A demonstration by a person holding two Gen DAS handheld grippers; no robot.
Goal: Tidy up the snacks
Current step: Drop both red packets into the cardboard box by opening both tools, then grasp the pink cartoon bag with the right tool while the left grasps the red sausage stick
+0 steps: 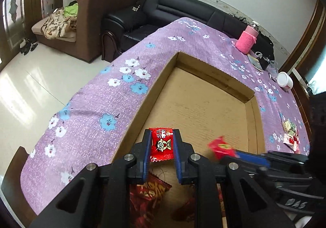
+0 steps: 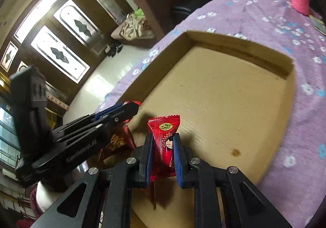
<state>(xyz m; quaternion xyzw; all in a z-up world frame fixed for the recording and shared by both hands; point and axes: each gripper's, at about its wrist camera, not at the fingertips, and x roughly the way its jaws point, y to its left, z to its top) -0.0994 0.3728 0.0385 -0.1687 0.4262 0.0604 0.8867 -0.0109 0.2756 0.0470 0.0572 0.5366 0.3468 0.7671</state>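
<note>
Over a shallow cardboard box (image 1: 250,120), my left gripper (image 1: 162,136) is shut on a small red candy packet with a cartoon face (image 1: 162,144). My right gripper (image 2: 163,140) is shut on another red packet with a girl's picture (image 2: 165,136), above the same box (image 2: 289,105). In the left wrist view the right gripper (image 1: 234,151) comes in from the right with its red packet (image 1: 221,146), blurred. In the right wrist view the left gripper (image 2: 130,105) reaches in from the left. Larger red snack bags (image 1: 148,193) lie in the box's near corner beneath the fingers.
The box sits on a purple flowered tablecloth (image 1: 91,105). A pink-sleeved bottle (image 1: 247,39), a white cup (image 1: 285,80) and several small snack packets (image 1: 290,132) stand on the cloth to the right. A black sofa (image 1: 173,10) and brown armchair (image 1: 91,14) stand beyond the table.
</note>
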